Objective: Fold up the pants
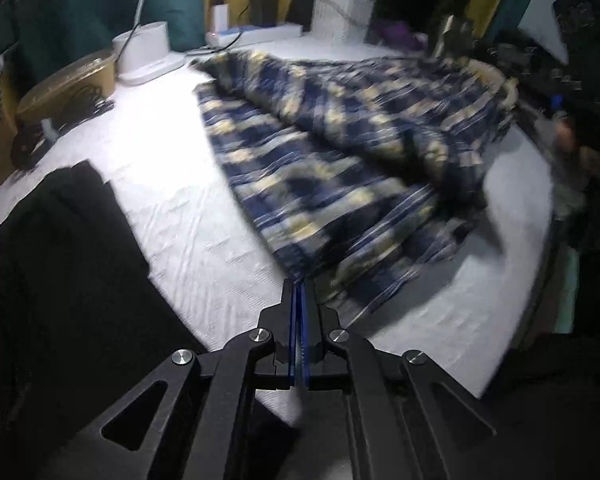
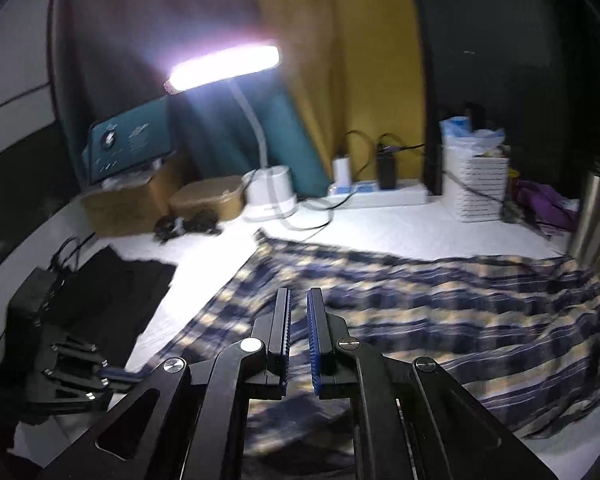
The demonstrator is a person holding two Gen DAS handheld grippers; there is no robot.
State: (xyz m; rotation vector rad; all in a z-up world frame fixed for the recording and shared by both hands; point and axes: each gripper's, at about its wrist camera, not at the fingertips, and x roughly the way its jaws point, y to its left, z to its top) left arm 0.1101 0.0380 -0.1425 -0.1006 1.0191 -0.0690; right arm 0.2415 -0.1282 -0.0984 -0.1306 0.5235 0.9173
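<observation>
Blue and cream plaid pants point(image 1: 340, 152) lie spread on a white cloth-covered table point(image 1: 172, 208), blurred by motion. My left gripper point(image 1: 299, 282) is shut, its blue pads pinching the near corner of the pants. In the right wrist view that gripper point(image 2: 114, 374) shows at the lower left, at the corner of the pants point(image 2: 440, 312). My right gripper point(image 2: 299, 296) stands nearly shut with plaid cloth between its pads and bunched under it. In the left wrist view the far right edge of the pants rises in a fold toward a blurred hand point(image 1: 568, 132).
A lit desk lamp point(image 2: 224, 66) on a white base point(image 2: 270, 196) stands at the back, beside a power strip point(image 2: 376, 194) with chargers and a white box point(image 2: 478, 178). Dark cloth point(image 1: 60, 240) covers the table's left side. A metal cylinder point(image 2: 594, 220) stands at the right.
</observation>
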